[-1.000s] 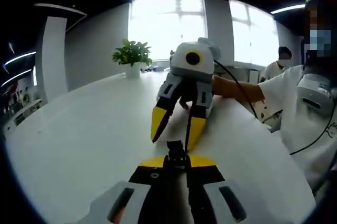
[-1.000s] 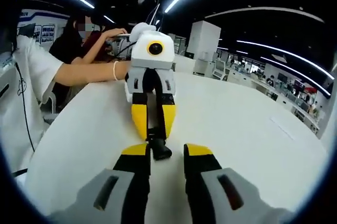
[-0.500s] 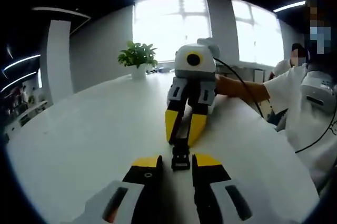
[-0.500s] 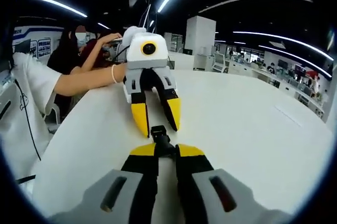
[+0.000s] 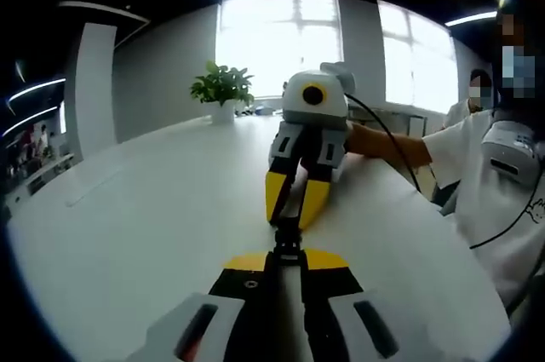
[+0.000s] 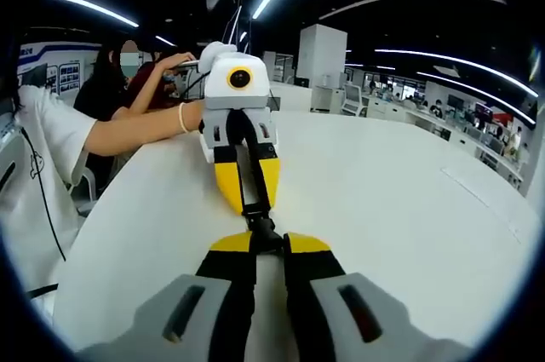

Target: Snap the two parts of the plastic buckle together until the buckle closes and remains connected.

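Observation:
The black plastic buckle (image 5: 287, 243) is held just above the white table (image 5: 145, 209), spanning the short gap between the two grippers. My left gripper (image 5: 287, 260) is shut on its near end. Facing it, my right gripper (image 5: 292, 209) is shut on the far end. In the right gripper view the buckle (image 6: 262, 227) runs as one dark strip from my right gripper (image 6: 258, 243) into the shut yellow tips of my left gripper (image 6: 247, 200). The join between the halves is hidden by the jaws.
A potted plant (image 5: 220, 89) stands at the table's far edge by bright windows. A person's arm (image 5: 387, 142) and white sleeve (image 5: 477, 183) are at the right. Other people (image 6: 128, 68) sit behind the table's corner. Broad bare tabletop (image 6: 400, 209) lies to the side.
Half a second ago my left gripper was open with the buckle held by the right one. Now the left has shut on the buckle, and both grippers hold it tip to tip.

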`<state>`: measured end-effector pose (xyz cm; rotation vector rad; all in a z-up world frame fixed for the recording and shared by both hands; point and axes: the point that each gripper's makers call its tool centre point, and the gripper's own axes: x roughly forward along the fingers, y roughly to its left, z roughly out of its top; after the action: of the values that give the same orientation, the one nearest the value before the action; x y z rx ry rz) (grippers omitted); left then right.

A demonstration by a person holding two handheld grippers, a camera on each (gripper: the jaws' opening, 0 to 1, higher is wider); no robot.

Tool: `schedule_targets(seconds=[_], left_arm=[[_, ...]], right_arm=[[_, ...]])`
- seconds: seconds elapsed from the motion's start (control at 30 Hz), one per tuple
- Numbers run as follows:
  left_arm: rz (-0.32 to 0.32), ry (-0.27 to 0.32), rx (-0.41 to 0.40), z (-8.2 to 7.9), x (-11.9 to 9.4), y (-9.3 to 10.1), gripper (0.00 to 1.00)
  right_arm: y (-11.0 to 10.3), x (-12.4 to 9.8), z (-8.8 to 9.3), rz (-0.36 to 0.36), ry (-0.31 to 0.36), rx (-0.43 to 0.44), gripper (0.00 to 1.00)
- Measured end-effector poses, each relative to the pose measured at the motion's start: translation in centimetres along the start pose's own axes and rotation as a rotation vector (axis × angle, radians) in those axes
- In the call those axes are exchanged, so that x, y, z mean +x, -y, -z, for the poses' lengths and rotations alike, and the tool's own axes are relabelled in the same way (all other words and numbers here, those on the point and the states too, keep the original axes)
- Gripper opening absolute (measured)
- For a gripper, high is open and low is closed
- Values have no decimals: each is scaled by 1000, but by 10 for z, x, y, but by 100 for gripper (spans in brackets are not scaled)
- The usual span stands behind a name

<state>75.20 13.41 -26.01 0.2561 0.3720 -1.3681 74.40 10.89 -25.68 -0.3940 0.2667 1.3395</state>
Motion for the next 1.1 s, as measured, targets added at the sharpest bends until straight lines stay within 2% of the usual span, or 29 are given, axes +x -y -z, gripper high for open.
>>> schedule_targets(seconds=[0.33,0.67,1.1], left_arm=[[30,-16,-30,0,0,-1,11],[-6,-28,-34,-1,1,-4,11],[-33,-27,-45,-1,1,-4,10]], right_arm=[[-3,1,0,-7,4,21,11],[-2,3,0,19,3,60,11],[-1,5,-2,53,4,52,9]])
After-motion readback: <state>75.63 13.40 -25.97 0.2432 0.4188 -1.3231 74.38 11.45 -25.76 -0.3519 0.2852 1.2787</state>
